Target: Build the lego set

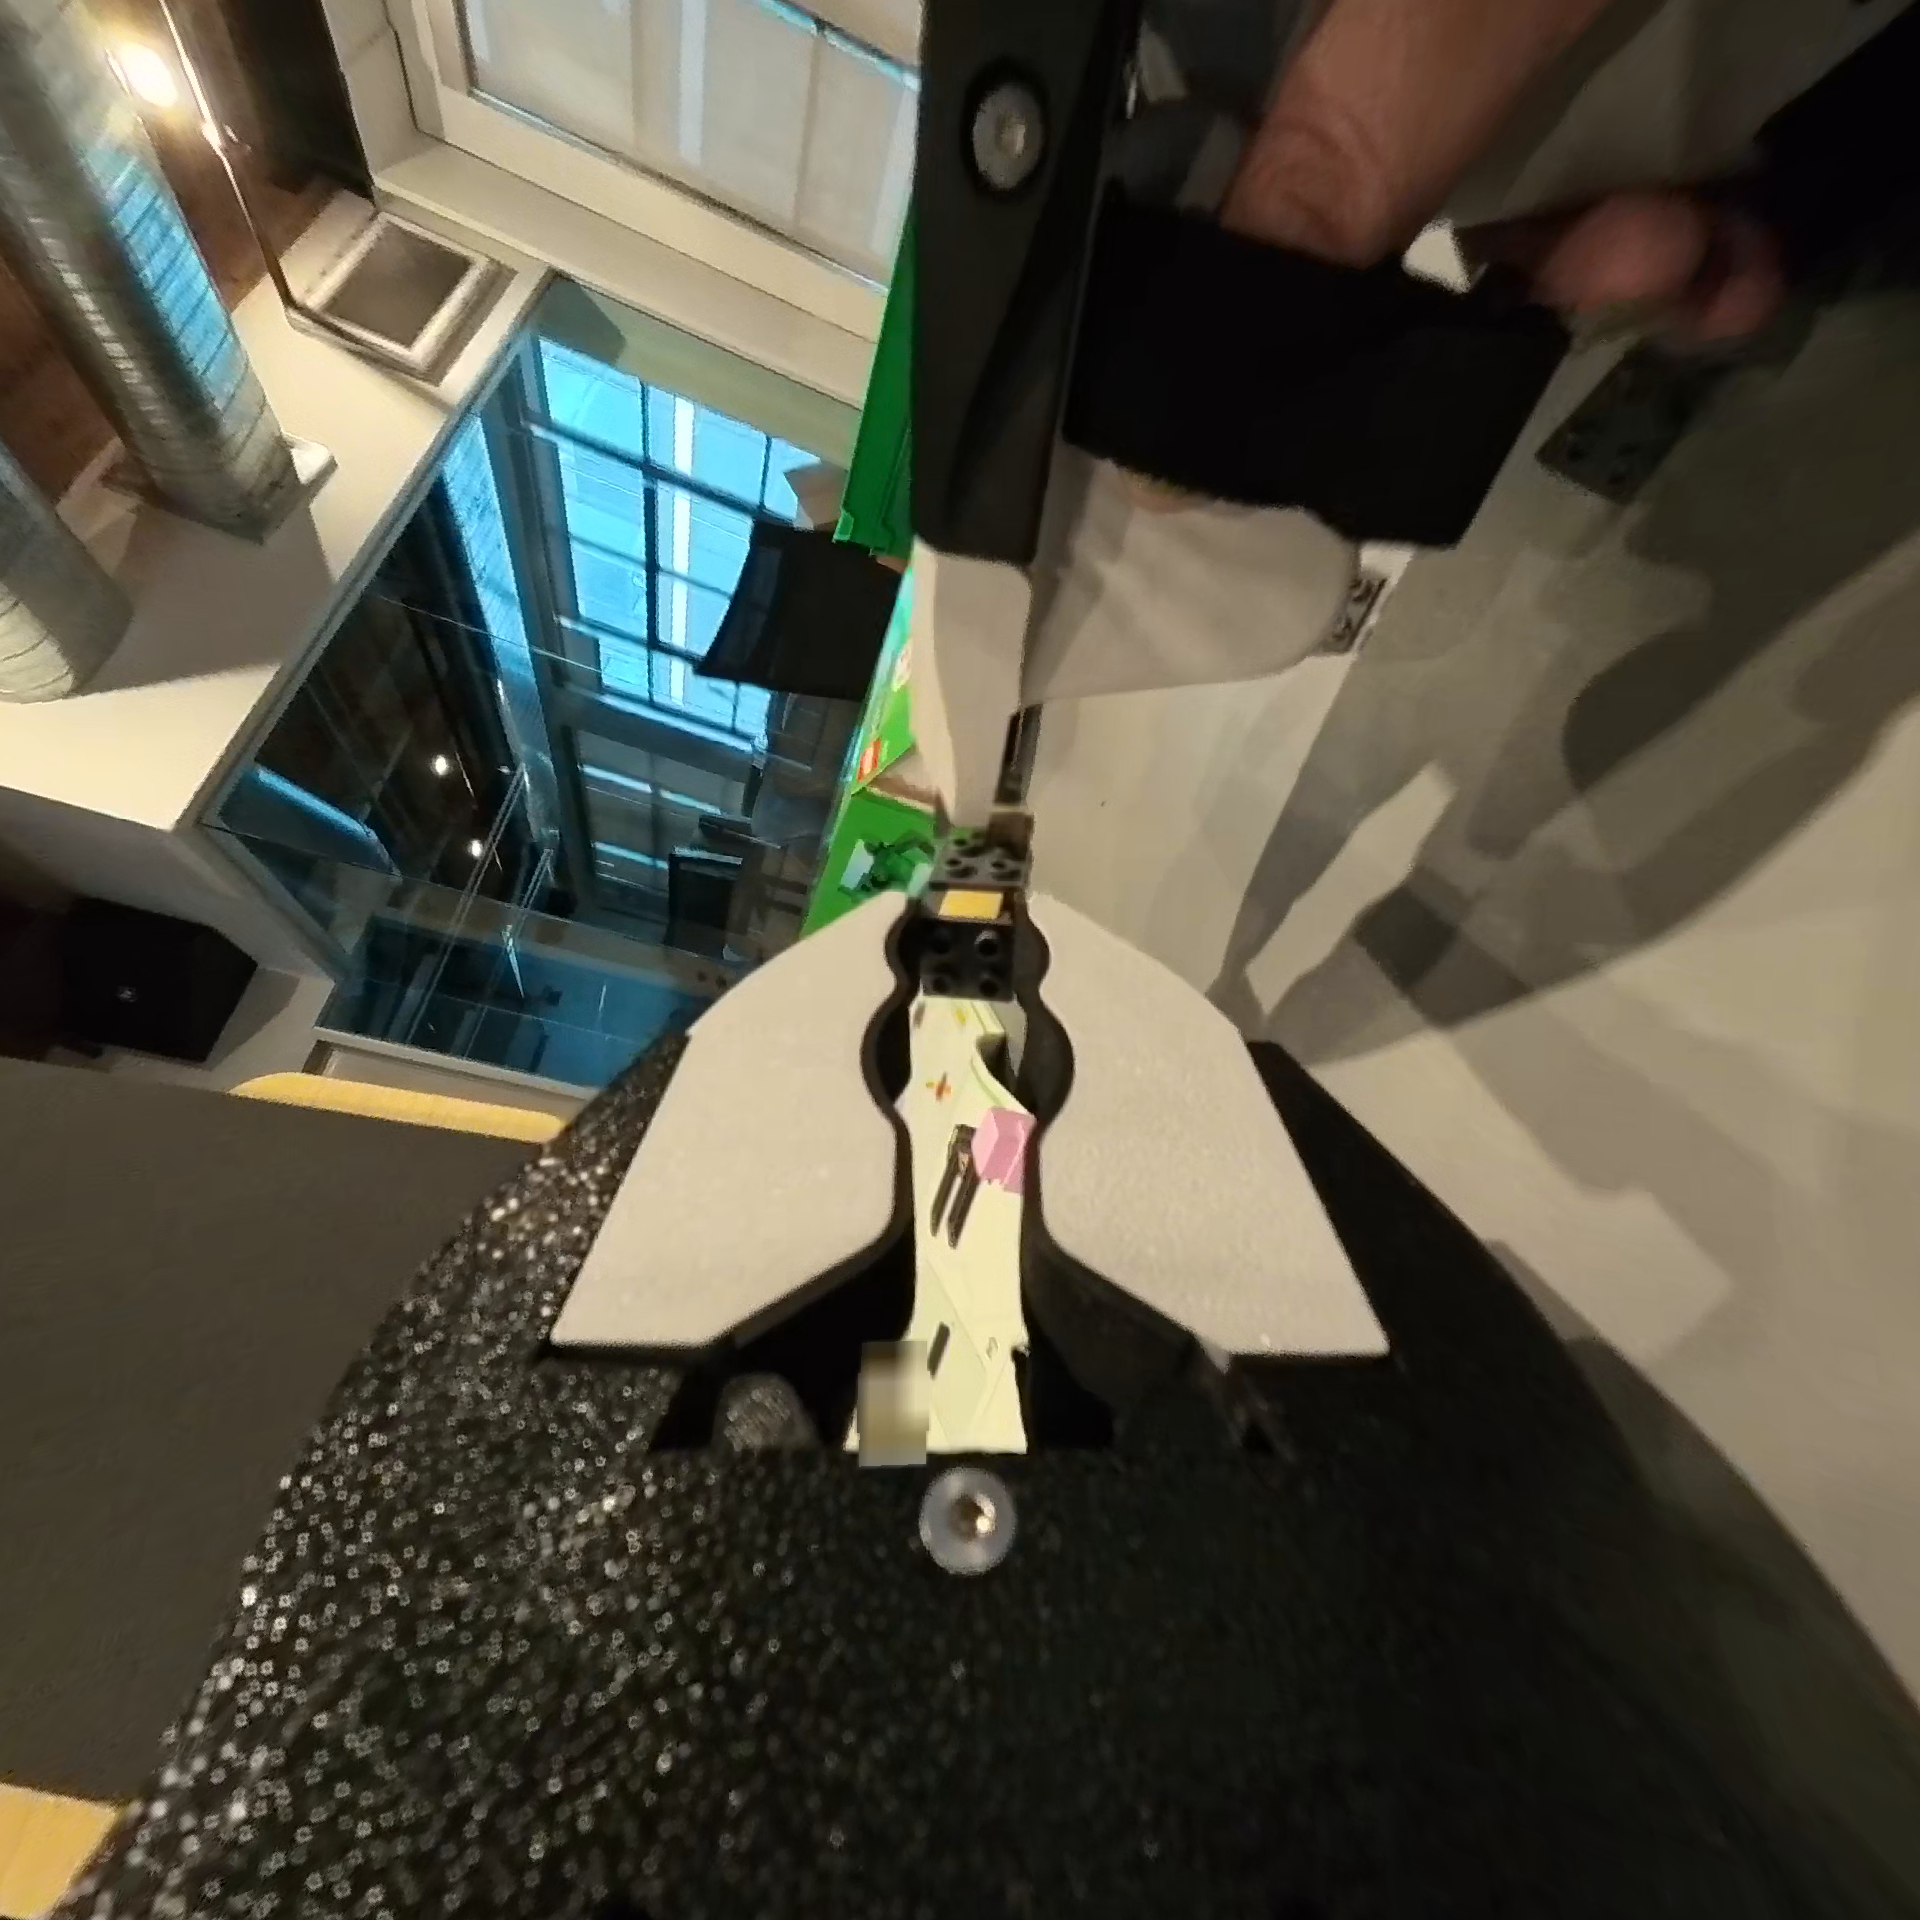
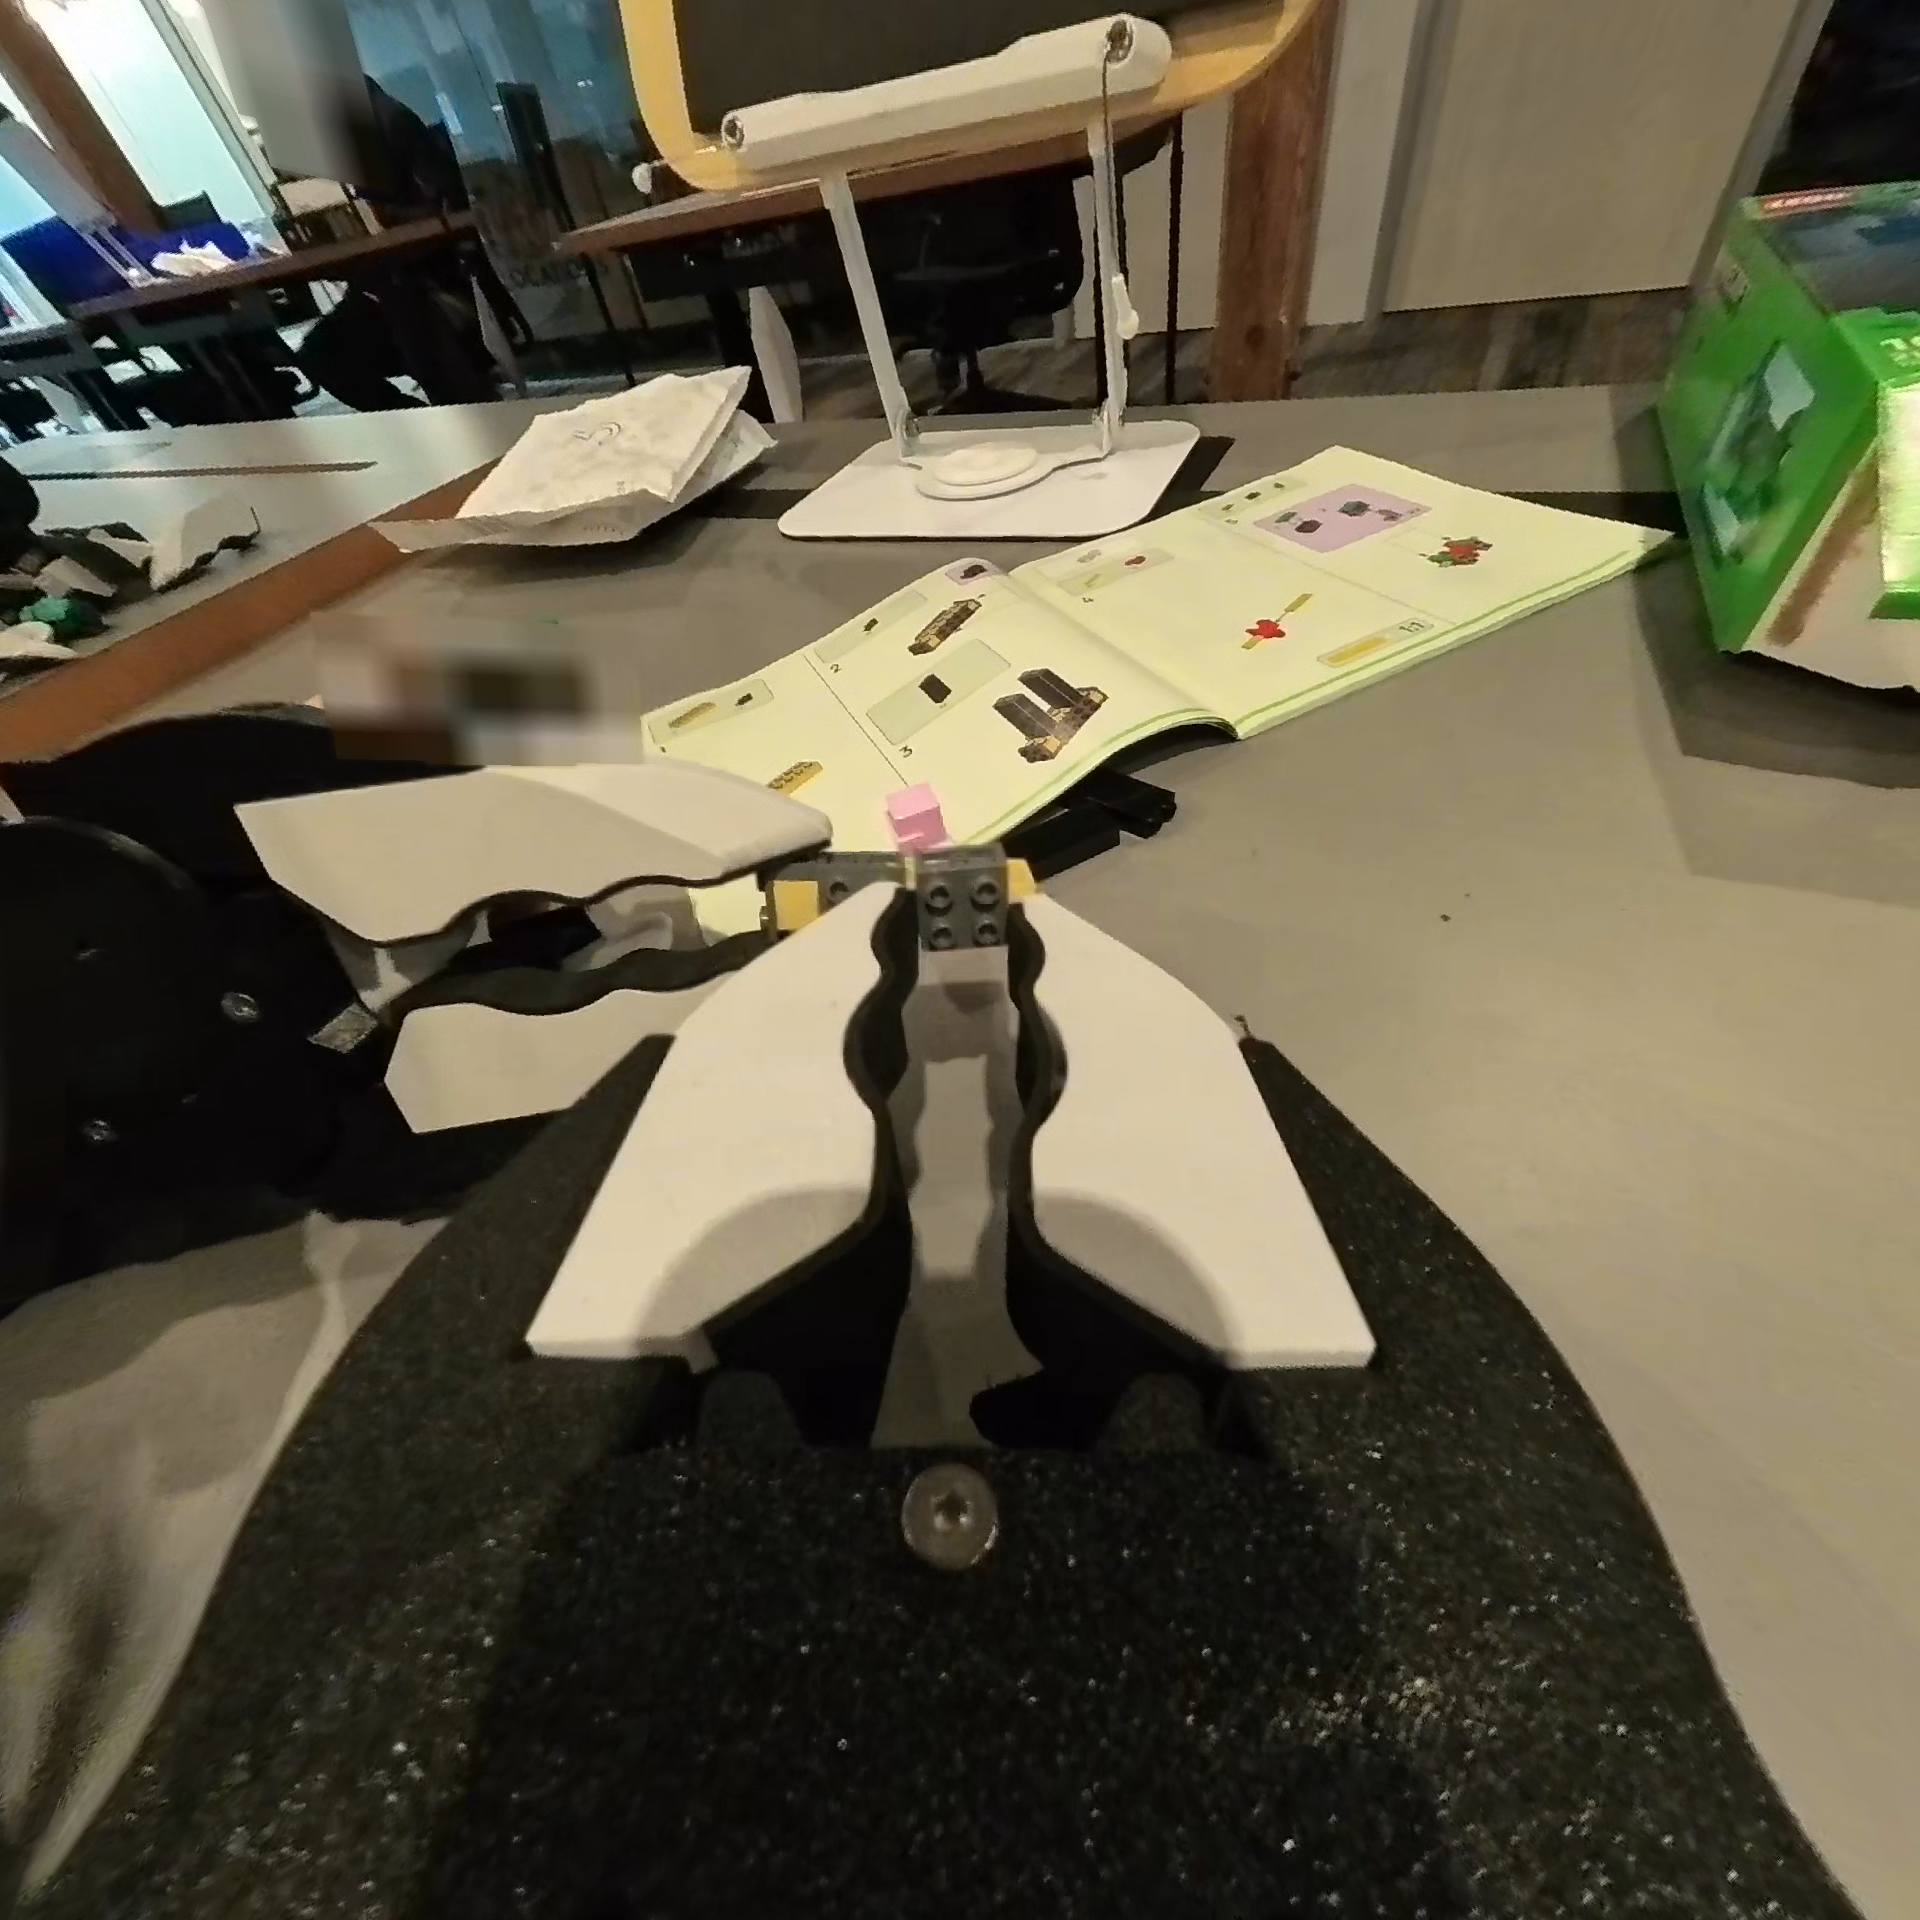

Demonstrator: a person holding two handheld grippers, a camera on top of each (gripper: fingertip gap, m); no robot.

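A small assembly of black bricks on a tan plate (image 1: pixel 977 904) is held between both grippers above the table. My left gripper (image 1: pixel 966 935) is shut on one black brick (image 1: pixel 966 961) of it. My right gripper (image 2: pixel 961 914) is shut on another black studded brick (image 2: pixel 961 904) of the same assembly. In the right wrist view the left gripper (image 2: pixel 800 873) comes in from the left. In the left wrist view the right gripper (image 1: pixel 982 810) comes down from above. A pink brick (image 2: pixel 914 816) sits just behind the assembly on the booklet; it also shows in the left wrist view (image 1: pixel 1003 1143).
An open instruction booklet (image 2: pixel 1143 644) lies on the grey table (image 2: pixel 1455 987), with black pieces (image 2: pixel 1122 810) at its near edge. A green box (image 2: pixel 1797 436) stands at the right. A white lamp base (image 2: pixel 987 478) and a white paper bag (image 2: pixel 613 468) are behind. Left and right tips are no more than a few centimetres apart.
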